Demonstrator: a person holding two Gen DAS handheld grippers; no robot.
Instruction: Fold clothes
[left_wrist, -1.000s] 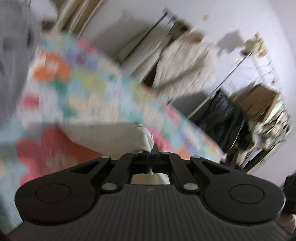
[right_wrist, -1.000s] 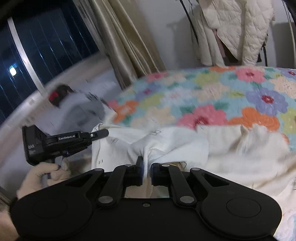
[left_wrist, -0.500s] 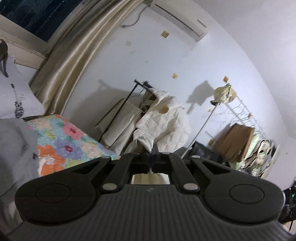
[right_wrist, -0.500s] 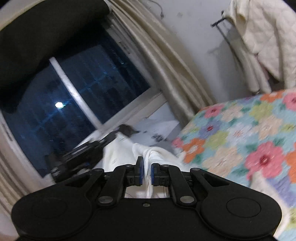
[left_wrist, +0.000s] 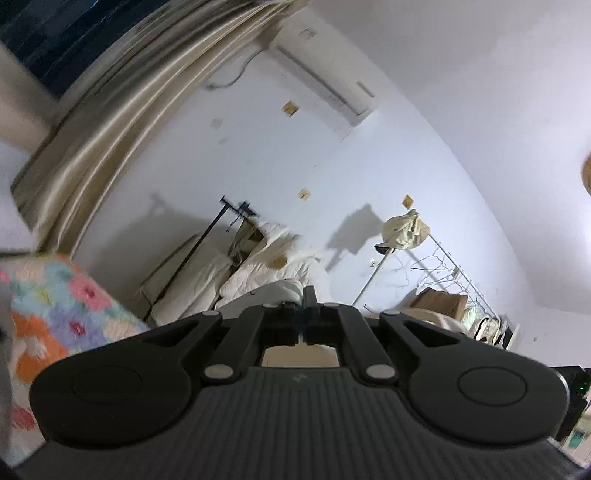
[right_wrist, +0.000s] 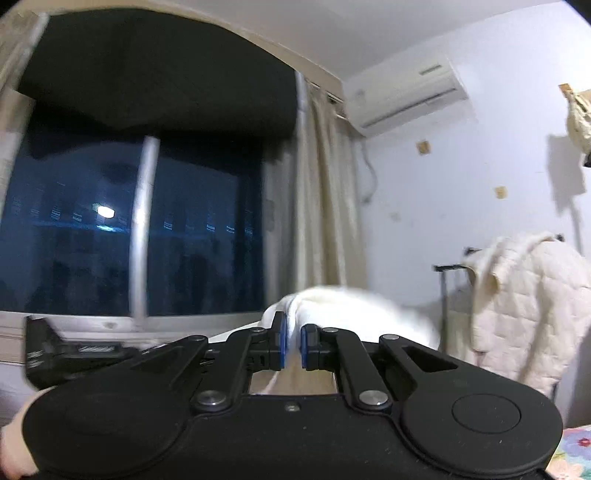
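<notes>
The cream-white garment (right_wrist: 332, 302) bunches up blurred just beyond my right gripper (right_wrist: 291, 339), which is shut on a fold of it between the blue pads. In the left wrist view my left gripper (left_wrist: 303, 314) is shut, with a bit of the garment (left_wrist: 299, 356) showing under its closed fingers. Most of the garment hangs out of sight below both cameras. The left gripper (right_wrist: 74, 354) also shows at the lower left of the right wrist view, held by a hand (right_wrist: 14, 443).
A floral quilt (left_wrist: 55, 314) covers the bed at lower left. A quilted cream jacket (right_wrist: 528, 295) hangs on a rack by the wall. Curtains (left_wrist: 110, 129), a dark window (right_wrist: 203, 240), an air conditioner (right_wrist: 402, 99) and a hat on a stand (left_wrist: 404, 232) are in view.
Both grippers have lifted high with the garment. Their views have swung from the bed up to the wall, window and ceiling.
</notes>
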